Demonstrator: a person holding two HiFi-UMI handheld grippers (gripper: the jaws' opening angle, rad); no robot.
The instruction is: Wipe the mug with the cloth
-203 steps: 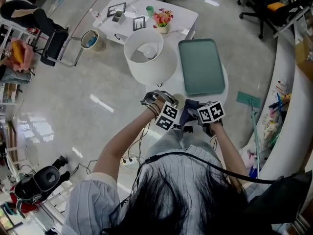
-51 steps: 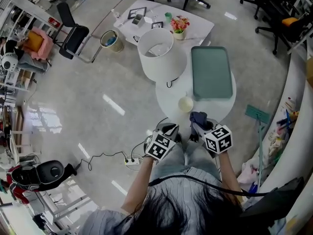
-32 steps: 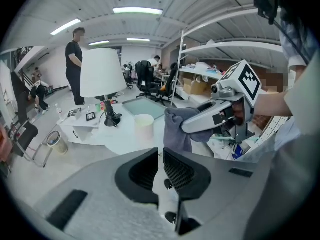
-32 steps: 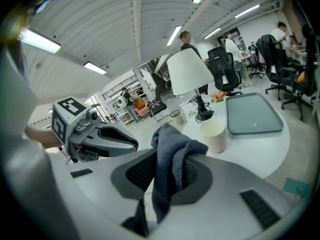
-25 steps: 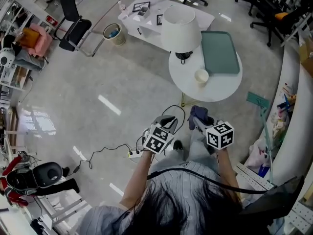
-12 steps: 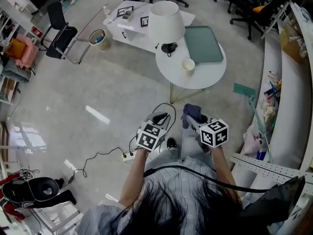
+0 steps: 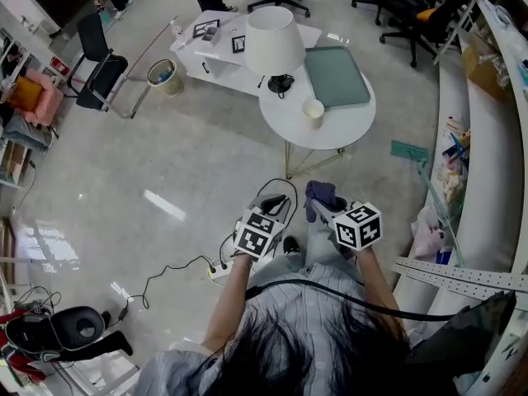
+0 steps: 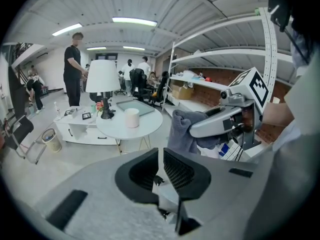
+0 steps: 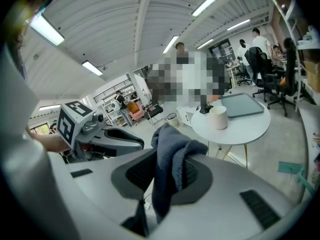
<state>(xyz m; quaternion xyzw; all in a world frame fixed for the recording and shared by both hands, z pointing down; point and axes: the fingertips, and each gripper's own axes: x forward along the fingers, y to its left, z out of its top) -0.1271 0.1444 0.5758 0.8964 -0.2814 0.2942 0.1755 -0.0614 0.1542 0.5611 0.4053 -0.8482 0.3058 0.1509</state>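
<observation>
**Task item.** The mug (image 7: 313, 111) is a plain cream cylinder, upright, open end up; no handle can be made out. It stands on the round white worktop (image 7: 346, 130), close to the edge nearest the person. The cloth (image 9: 170, 151) is dark blue-grey terry. It is bunched, and folds hang over both sides of the jaws that hold it.

**Tongs.** The right tongs (image 9: 167, 166) are clamped on the cloth. The left tongs (image 8: 161, 153) have their jaws drawn together with nothing between them. Both tongs are held side by side over the floor, well apart from the worktop and from the mug.

**Edges and open room.**
- The near edge of the worktop is bare on either side of the mug.
- The right-hand part of the worktop, between the mug and the right edge, is also bare.
- The floor between the person and the worktop is open, crossed only by the thin worktop legs.

**Surrounding items.**
- A table lamp with a white shade (image 7: 274, 41) stands at the left edge of the worktop. Its dark base is near the mug.
- A green tray (image 7: 337, 74) lies flat at the far edge, just beyond the mug.
- A low white table (image 7: 206, 56) carrying small picture frames stands past the far-left edge.
- A waste bin (image 7: 163, 75) and a chair (image 7: 99, 77) stand left of that table.
- A power strip (image 7: 216, 271) with trailing cable lies on the floor under the left tongs.
- A curved white counter (image 7: 462, 180) bounds the right side.
</observation>
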